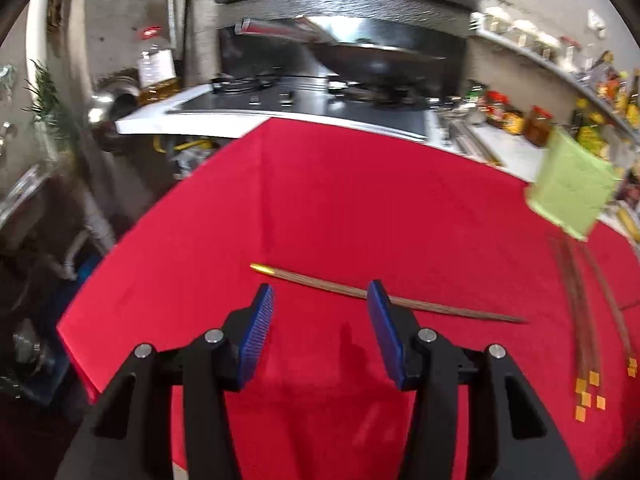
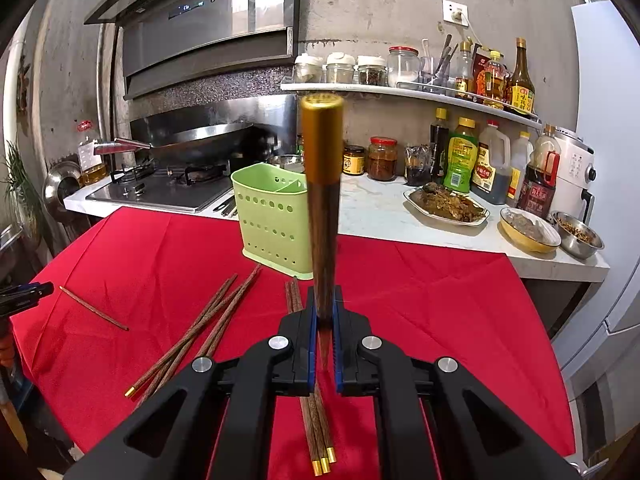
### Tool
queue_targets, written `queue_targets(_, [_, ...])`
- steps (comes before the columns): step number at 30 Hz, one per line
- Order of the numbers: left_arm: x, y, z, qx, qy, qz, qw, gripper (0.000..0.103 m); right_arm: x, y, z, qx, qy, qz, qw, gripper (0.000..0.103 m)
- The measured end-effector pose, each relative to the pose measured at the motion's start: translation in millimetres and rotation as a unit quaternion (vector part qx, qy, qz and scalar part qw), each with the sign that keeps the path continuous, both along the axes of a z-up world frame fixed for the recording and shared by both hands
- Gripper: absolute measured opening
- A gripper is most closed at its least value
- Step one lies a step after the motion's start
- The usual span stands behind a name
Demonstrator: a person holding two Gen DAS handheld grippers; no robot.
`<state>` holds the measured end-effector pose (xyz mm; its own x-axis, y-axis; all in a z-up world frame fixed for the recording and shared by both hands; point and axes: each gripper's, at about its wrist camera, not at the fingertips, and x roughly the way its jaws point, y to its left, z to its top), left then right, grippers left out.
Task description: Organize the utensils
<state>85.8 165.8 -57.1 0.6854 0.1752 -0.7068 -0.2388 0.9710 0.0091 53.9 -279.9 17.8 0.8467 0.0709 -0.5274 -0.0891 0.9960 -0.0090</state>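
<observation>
meanwhile the right gripper clamps one chopstick upright; the left gripper, jaws parted and empty, nears a stray chopstick by the red cloth's left edge, seemingly off-centre; closing so could skid it off.

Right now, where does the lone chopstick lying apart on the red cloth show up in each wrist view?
Left wrist: the lone chopstick lies crosswise at lower centre, just beyond the open left tool, gold end to the left.
Right wrist: the same chopstick lies at far left on the cloth, thin and slanted.
Shared landmark: the green holder, at right edge in the left view, at centre in the right view.
</observation>
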Motion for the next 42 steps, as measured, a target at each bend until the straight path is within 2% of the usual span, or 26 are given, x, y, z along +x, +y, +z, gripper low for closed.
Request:
queue_targets(5, [42,34,-17,0.017,0.024,0.04,0.9988,0.048,-2,1,-1,-0.001,0.002,-0.006,1.0,0.007])
queue_targets(9, [57,45,-27,0.033,0.046,0.036,0.9978,0.048,-4,1,-2,-0.004,0.007,-0.012,1.0,0.007])
queue_targets(12, [56,45,-33,0.033,0.074,0.007,0.9967,0.047,-5,1,-3,-0.003,0.009,-0.016,1.0,0.007])
queue_targets(14, [46,38,-31,0.054,0.079,-0.011,0.9954,0.045,-6,0,-4,-0.001,0.009,-0.017,1.0,0.007])
queue_targets(16, [37,31,-31,0.046,0.089,-0.033,0.9944,0.042,-7,0,-4,0.0,0.009,-0.017,1.0,0.007])
queue_targets(18, [19,16,-31,0.073,0.093,-0.045,0.9919,0.042,-9,0,-5,0.002,0.009,-0.016,1.0,0.007])
queue_targets(19, [10,7,-31,0.072,0.095,-0.057,0.9913,0.042,-10,0,-6,0.003,0.009,-0.015,1.0,0.007])
queue_targets(22, [-14,-16,-32,0.036,0.093,-0.1,0.99,0.042,-12,-2,-7,0.007,0.01,-0.012,1.0,0.007])
queue_targets(24, [-30,-34,-31,0.029,0.079,-0.137,0.9869,0.042,-13,-4,-7,0.014,0.009,-0.01,1.0,0.007])
queue_targets(26, [-44,-43,-30,-0.007,0.072,-0.171,0.9825,0.042,-15,-5,-8,0.018,0.009,-0.007,1.0,0.007])
queue_targets(28, [-55,-48,-30,-0.027,0.062,-0.197,0.9781,0.042,-16,-5,-9,0.02,0.008,-0.003,1.0,0.007])
queue_targets(31, [-70,-55,-36,-0.002,0.053,-0.213,0.9756,0.043,-17,-5,-11,0.025,0.007,0.002,1.0,0.007])
queue_targets(33, [-77,-59,-38,-0.005,0.053,-0.228,0.9722,0.043,-18,-5,-12,0.027,0.006,0.002,1.0,0.007])
queue_targets(37, [-86,-70,-41,0.019,0.053,-0.236,0.9701,0.042,-19,-6,-13,0.032,0.007,0.0,0.999,0.007])
queue_targets(40, [-88,-73,-40,0.029,0.051,-0.24,0.969,0.032,-20,-8,-14,0.036,0.009,0.0,0.999,0.007])
queue_targets(41, [-86,-73,-39,0.032,0.052,-0.239,0.969,0.021,-20,-8,-14,0.036,0.009,0.0,0.999,0.007])
queue_targets(42, [-88,-75,-39,0.041,0.053,-0.238,0.9689,0.017,-19,-8,-14,0.035,0.009,0.0,0.999,0.007])
